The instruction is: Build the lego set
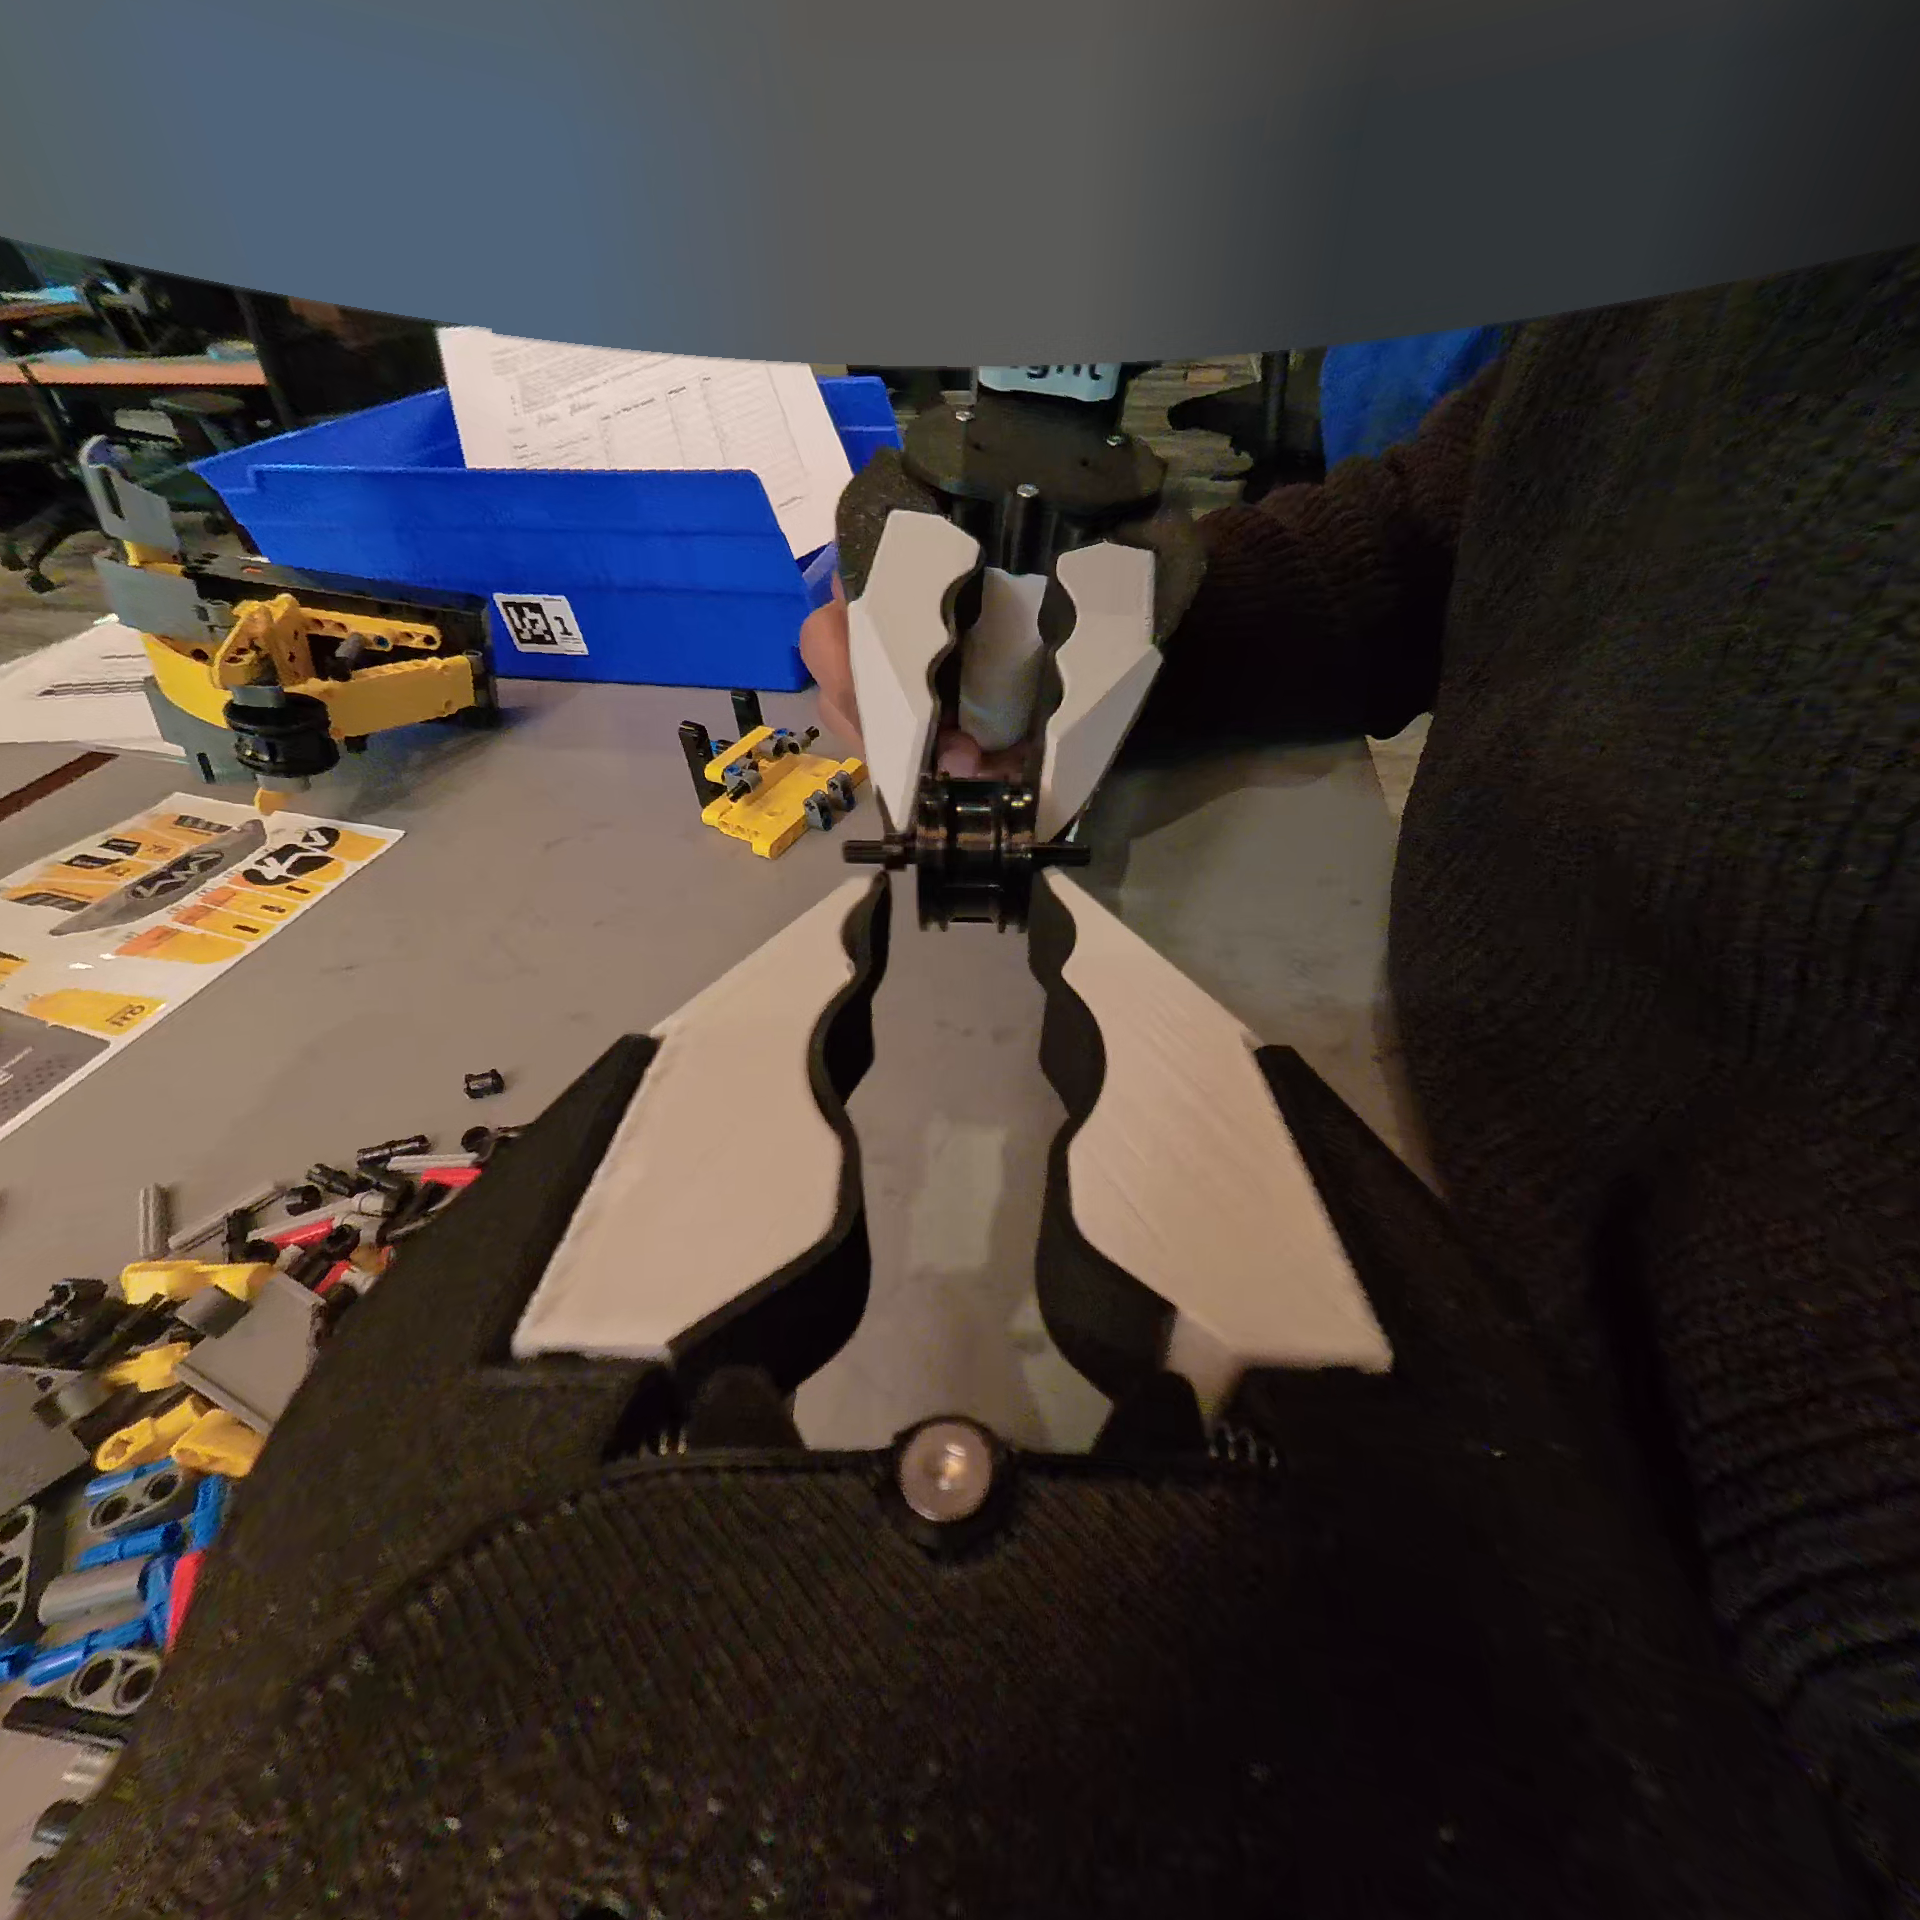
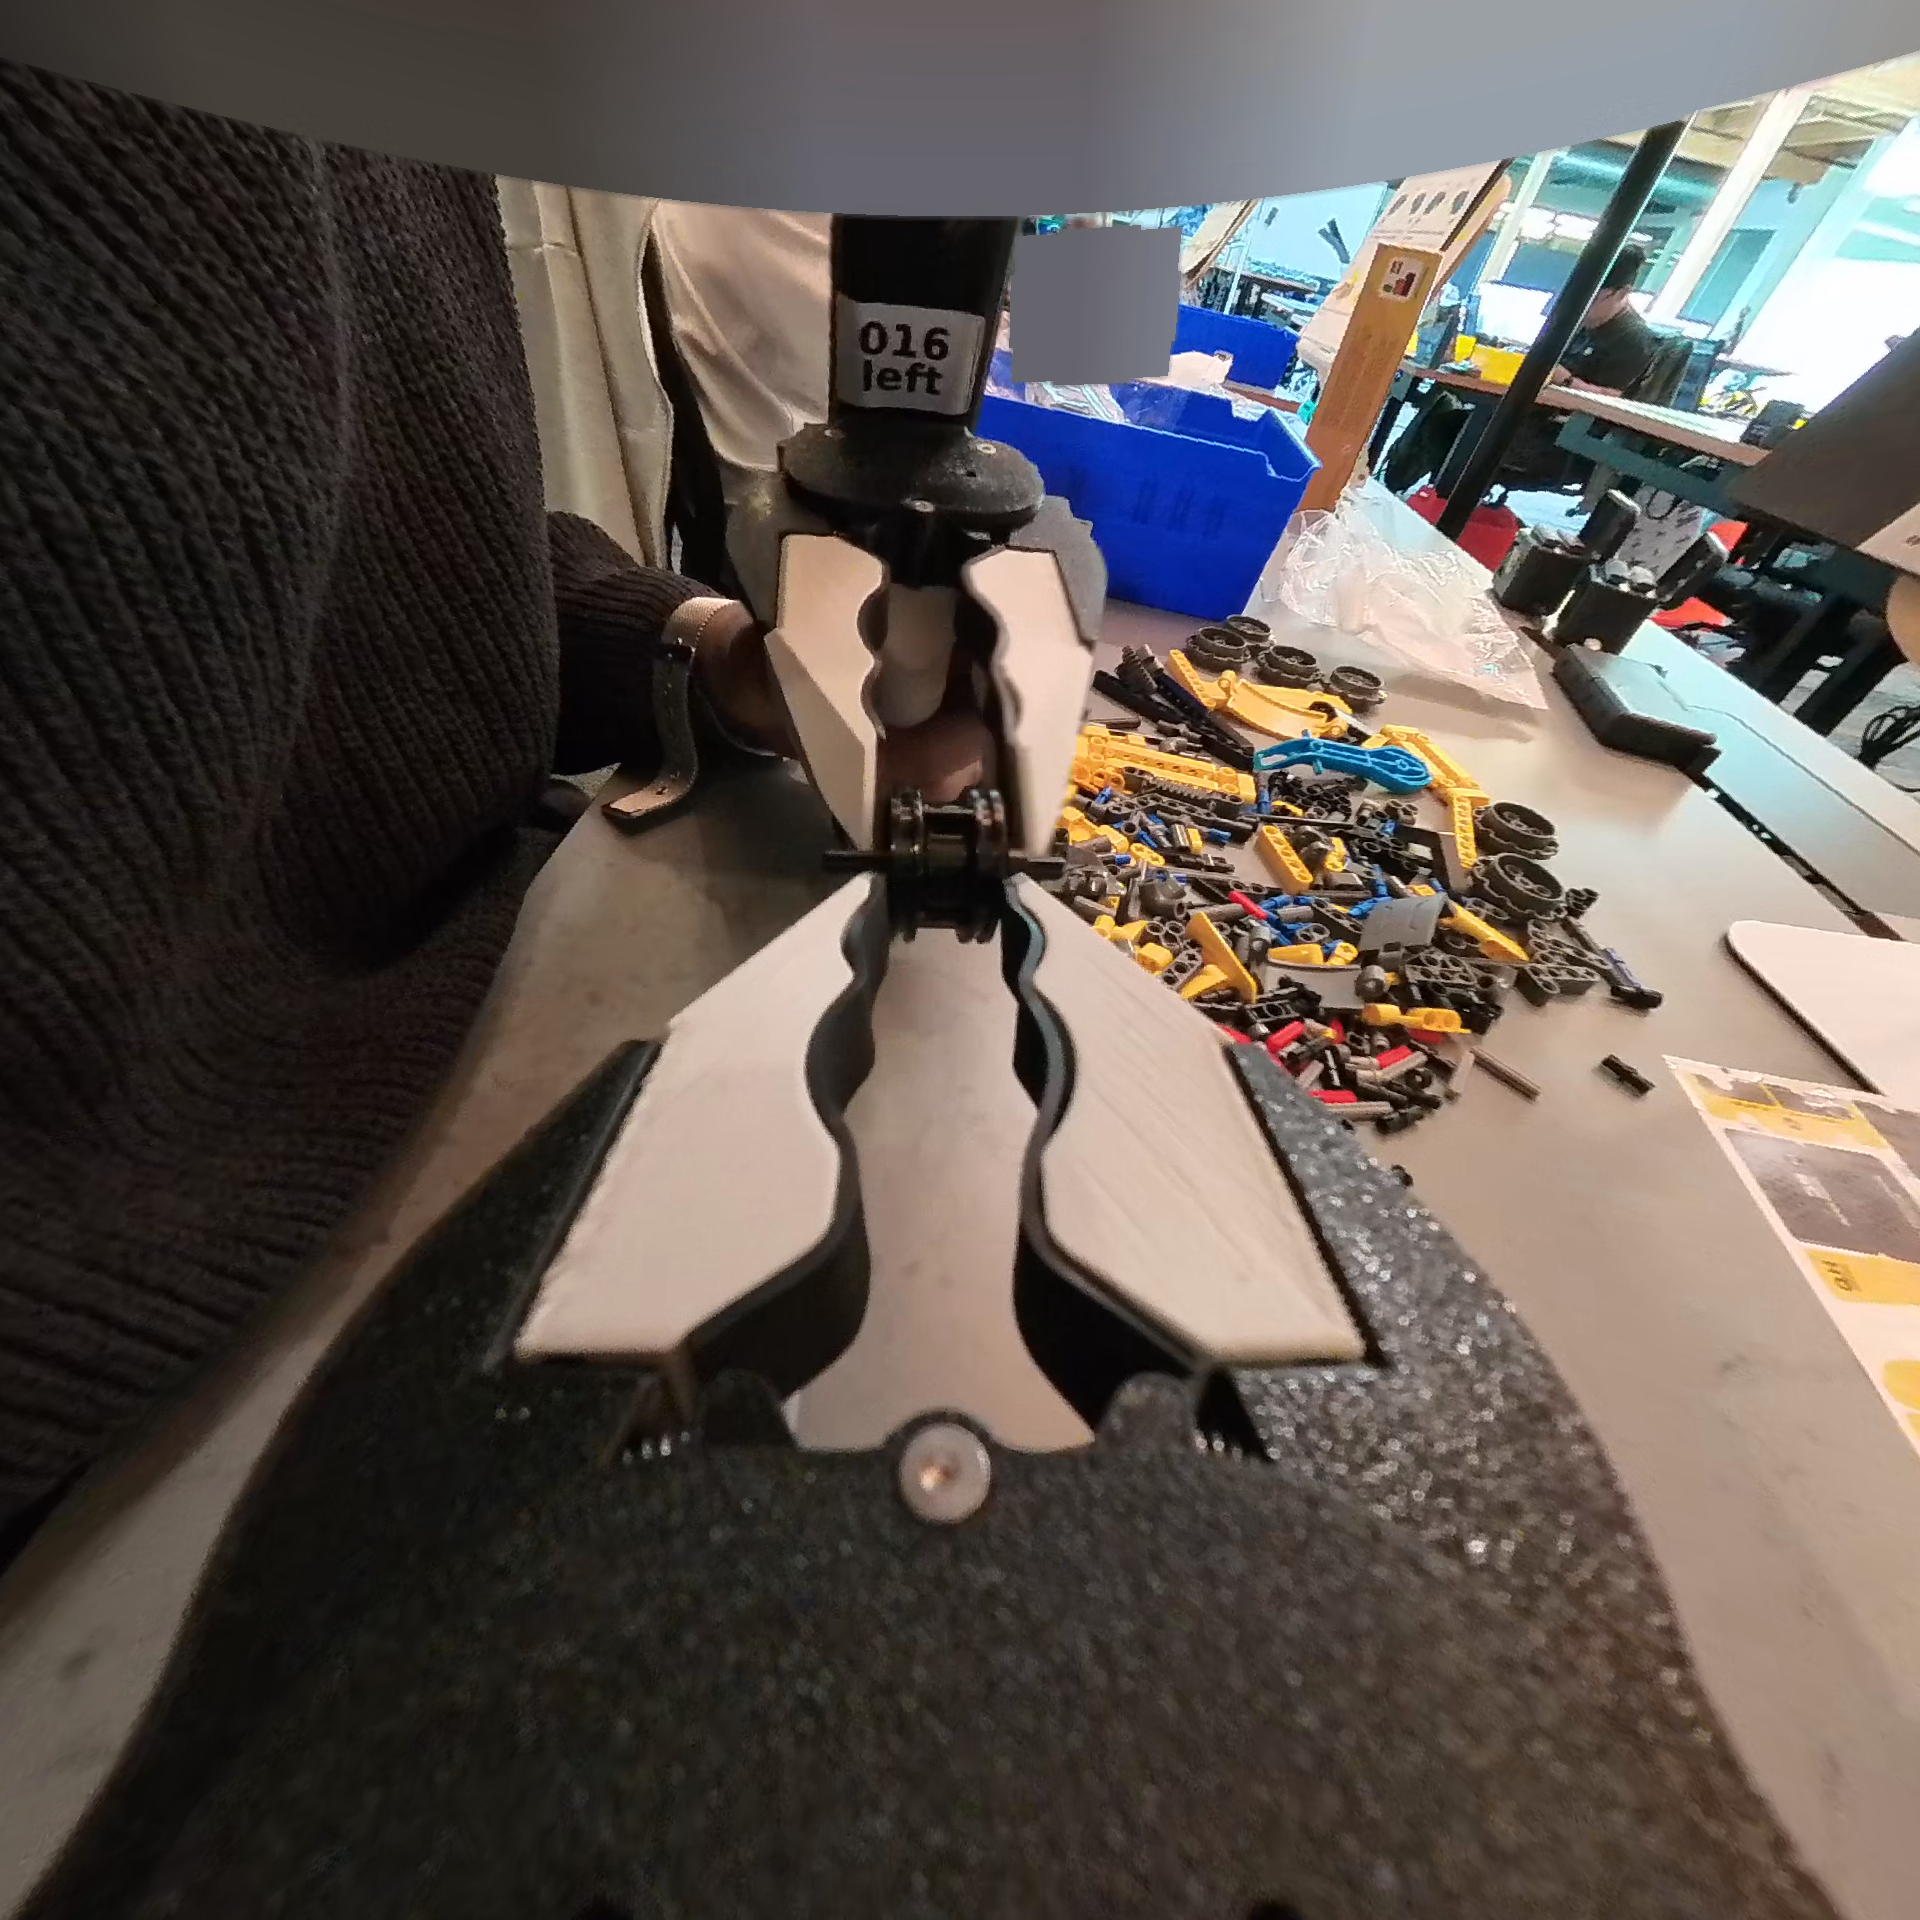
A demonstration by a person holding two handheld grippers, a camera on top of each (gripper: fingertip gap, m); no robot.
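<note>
A small black pulley wheel on a black axle [image 1: 971, 868] hangs above the grey table [image 1: 582, 935], between two grippers that meet tip to tip. My left gripper [image 1: 966, 883] reaches from below in the left wrist view, its narrow jaws around the wheel's lower half. My right gripper [image 1: 975, 821] comes from the far side and clamps the wheel's upper half. In the right wrist view the right gripper [image 2: 943, 888] and the left gripper [image 2: 943, 831] both close on the same wheel [image 2: 943, 847]. The axle ends stick out on both sides.
A heap of loose yellow, black, blue and red building parts [image 2: 1330, 883] lies beside the grippers, also in the left wrist view [image 1: 208, 1299]. A partly built yellow model [image 1: 301, 665], a small yellow subassembly [image 1: 774, 790], instruction sheets [image 1: 187, 894] and a blue bin [image 1: 520, 540] stand farther off. A dark knit sleeve [image 1: 1662, 935] fills one side. The grippers are tip to tip, or close to it.
</note>
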